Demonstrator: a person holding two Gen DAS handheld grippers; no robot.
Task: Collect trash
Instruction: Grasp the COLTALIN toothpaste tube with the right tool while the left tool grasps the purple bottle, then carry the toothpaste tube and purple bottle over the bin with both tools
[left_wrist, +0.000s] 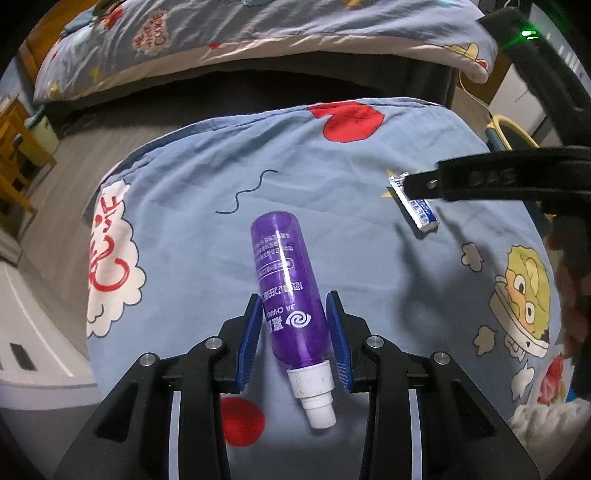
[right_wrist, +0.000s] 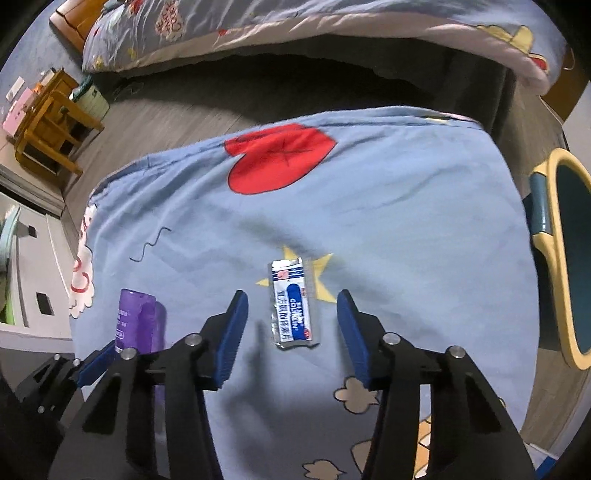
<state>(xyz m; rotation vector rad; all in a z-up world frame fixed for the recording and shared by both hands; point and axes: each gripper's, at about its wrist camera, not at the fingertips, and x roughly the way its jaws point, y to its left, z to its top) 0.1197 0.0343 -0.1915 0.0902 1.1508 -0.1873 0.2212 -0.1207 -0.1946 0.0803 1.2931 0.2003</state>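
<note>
So the trash here is two pieces, both lying on the blue cartoon-print bedspread (left_wrist: 207, 229): one purple bottle (left_wrist: 291, 295) on its side with its white cap (left_wrist: 314, 395) pointing back at us, and one flat blue-and-white sachet (right_wrist: 293, 306) sitting on a yellow star print, well apart from the bottle. Our left gripper (left_wrist: 295, 332) has its blue pads either side of the bottle's lower body, right up against it, so it looks like we're pinching it, though the far pad's contact is hard to call. Our right gripper (right_wrist: 291, 328) is spread around the sachet with clear gaps on both sides, nothing pressed yet. What could go sideways: the bottle is smooth, round and angled across the pads, so it could squirt out or swing cap-down when we lift. The sachet is thin and flat on soft fabric, so the pads may close over it and grab bedspread instead, or just slide it. Count: two grippers, two bits of trash, and one yellow-rimmed bin (right_wrist: 565, 254) off to the right.
</note>
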